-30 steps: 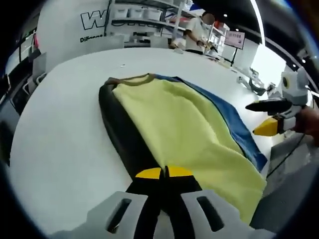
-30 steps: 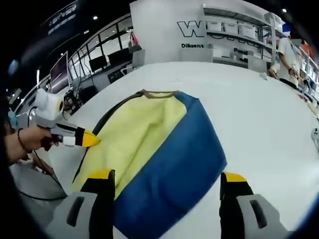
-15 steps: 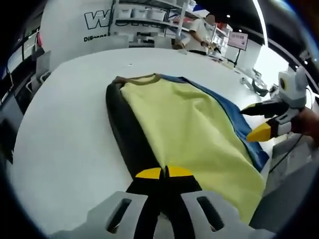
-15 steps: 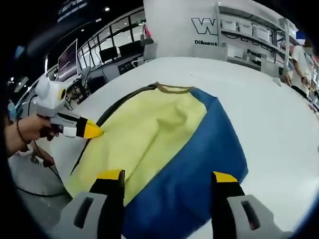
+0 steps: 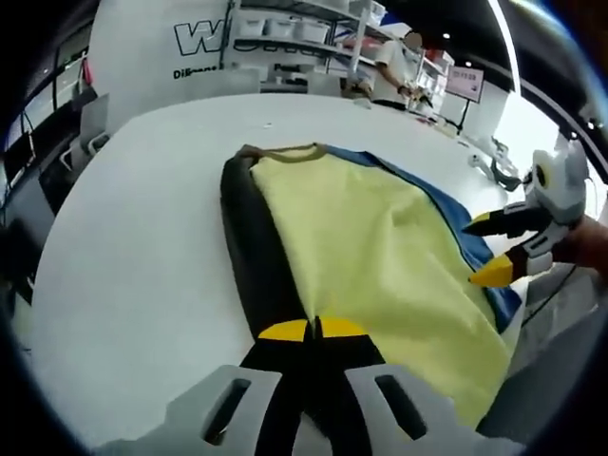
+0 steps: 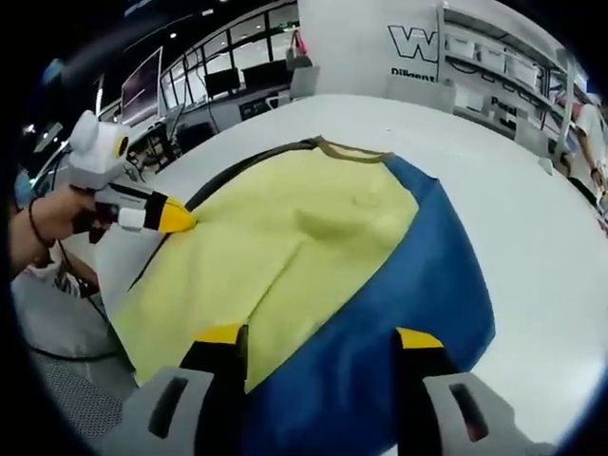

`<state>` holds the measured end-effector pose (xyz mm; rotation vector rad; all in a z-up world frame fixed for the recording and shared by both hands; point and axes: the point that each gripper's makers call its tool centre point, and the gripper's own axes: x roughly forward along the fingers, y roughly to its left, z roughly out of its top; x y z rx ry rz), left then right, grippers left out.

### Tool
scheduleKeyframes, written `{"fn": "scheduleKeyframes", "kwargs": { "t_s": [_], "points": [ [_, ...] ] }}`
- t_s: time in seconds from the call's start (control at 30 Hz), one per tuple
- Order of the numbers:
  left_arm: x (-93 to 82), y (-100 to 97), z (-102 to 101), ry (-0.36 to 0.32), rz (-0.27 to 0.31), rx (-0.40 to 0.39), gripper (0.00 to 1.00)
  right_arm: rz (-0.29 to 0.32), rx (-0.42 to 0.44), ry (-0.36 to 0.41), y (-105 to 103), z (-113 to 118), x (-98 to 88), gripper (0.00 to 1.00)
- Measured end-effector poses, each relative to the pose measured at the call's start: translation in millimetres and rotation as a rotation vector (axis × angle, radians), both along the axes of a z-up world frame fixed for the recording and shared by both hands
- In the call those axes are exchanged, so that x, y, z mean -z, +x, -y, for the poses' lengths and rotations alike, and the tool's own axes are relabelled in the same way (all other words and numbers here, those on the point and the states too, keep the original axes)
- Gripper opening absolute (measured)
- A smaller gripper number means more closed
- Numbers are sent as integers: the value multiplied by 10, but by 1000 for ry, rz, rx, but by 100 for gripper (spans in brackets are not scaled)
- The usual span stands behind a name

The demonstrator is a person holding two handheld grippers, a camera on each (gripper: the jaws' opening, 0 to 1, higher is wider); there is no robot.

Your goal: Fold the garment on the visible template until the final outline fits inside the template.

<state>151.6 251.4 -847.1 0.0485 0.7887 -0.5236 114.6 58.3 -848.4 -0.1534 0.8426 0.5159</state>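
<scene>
A garment (image 5: 361,237) lies flat on the white table (image 5: 133,247): yellow in the middle, a black band along one side, a blue panel along the other, a brown collar at the far end. My left gripper (image 5: 313,330) is shut on the garment's near black edge. In the right gripper view the garment (image 6: 285,237) spreads ahead, and the left gripper (image 6: 180,220) sits shut at its black edge. My right gripper (image 6: 319,336) stands open over the seam of yellow and blue. From the left gripper view, the right gripper (image 5: 486,249) hovers open at the blue edge.
The table's edge (image 6: 114,313) runs close below the garment's near end. Bare white table (image 6: 532,218) stretches beyond the blue side. Shelves with boxes (image 6: 494,66) and a person (image 5: 399,62) stand far behind. Desks with monitors (image 6: 142,90) are off to one side.
The right gripper has come in closer over the garment's blue side, and its jaws stand a little narrower. The left gripper stays shut on the black edge.
</scene>
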Motion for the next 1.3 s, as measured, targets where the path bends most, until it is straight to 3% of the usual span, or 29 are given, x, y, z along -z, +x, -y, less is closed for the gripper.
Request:
{"fn": "scheduleKeyframes", "kwargs": {
  "t_s": [0.2,0.4,0.53,0.6,0.67,1.13,1.3],
  "points": [
    [-5,30,-76,15,8,-11,0,-12,-11,-12,-9,-7,30,55],
    [-11,44,-140,30,14,-21,0,-31,-31,-31,-56,-22,74,44],
    [-10,43,-163,32,15,-19,0,-21,-54,-66,-60,-18,86,40],
    [-10,44,-167,36,17,-15,0,-3,-88,-134,-43,33,105,37],
    [-10,49,-179,40,18,-17,0,-6,-83,-105,-51,-11,103,36],
    [6,57,-201,32,17,-38,0,-14,-125,-121,-66,7,103,32],
    [-4,58,-232,60,25,-32,0,-20,-131,-125,-75,43,101,31]
  ]
}}
